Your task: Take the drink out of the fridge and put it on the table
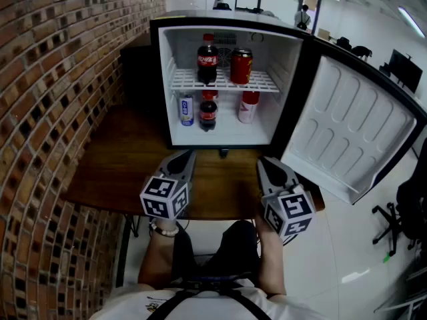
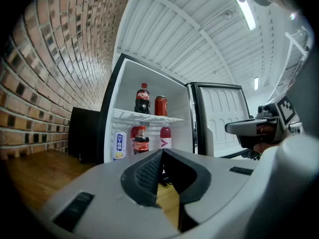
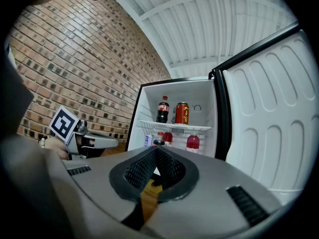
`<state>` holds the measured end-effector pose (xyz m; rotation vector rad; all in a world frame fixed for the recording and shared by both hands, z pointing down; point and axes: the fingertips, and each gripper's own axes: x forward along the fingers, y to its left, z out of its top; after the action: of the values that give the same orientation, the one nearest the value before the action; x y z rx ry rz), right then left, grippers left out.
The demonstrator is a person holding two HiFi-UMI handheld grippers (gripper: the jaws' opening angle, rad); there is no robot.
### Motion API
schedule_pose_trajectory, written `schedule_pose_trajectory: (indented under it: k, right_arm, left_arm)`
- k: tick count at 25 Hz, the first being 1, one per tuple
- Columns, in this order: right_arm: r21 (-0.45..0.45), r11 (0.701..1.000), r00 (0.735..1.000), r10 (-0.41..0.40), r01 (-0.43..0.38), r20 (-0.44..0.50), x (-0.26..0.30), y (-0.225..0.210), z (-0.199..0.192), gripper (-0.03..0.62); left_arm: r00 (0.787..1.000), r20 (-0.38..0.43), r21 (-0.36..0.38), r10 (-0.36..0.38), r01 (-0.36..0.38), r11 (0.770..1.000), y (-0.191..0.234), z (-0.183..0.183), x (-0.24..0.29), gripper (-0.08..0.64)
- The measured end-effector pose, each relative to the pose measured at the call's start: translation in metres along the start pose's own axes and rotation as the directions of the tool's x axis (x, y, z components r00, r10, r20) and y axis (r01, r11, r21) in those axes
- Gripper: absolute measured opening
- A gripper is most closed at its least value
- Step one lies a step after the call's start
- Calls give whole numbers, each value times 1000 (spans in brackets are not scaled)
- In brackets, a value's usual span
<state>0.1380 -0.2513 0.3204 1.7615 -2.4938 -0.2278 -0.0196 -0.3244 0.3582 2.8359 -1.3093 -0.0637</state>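
The mini fridge [image 1: 290, 79] stands open on the wooden table [image 1: 120, 159]. On its wire shelf are a cola bottle [image 1: 207, 59] and a red can [image 1: 241, 66]. Below stand a white and blue can [image 1: 186, 110], a second cola bottle [image 1: 208, 114] and a red bottle [image 1: 248, 107]. My left gripper [image 1: 187, 154] and right gripper [image 1: 263, 160] hover side by side over the table's near edge, a short way in front of the fridge. Both are shut and hold nothing. The same drinks show ahead in the left gripper view [image 2: 142, 98] and the right gripper view [image 3: 163, 109].
The white fridge door [image 1: 353, 132] swings out to the right, past the table edge. A brick wall [image 1: 47, 112] runs along the left. A black box [image 1: 137, 72] sits beside the fridge at the back left. An office chair [image 1: 397, 219] stands on the floor at right.
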Motion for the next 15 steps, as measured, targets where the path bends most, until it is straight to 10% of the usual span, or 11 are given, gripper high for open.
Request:
schedule_pose_trajectory:
  k: [15]
  right_arm:
    - [16,1000,1000,-5,5,14,-1,-5,4,16]
  left_arm:
    - [1000,-13,50,-8,9,999,2,13,12,0]
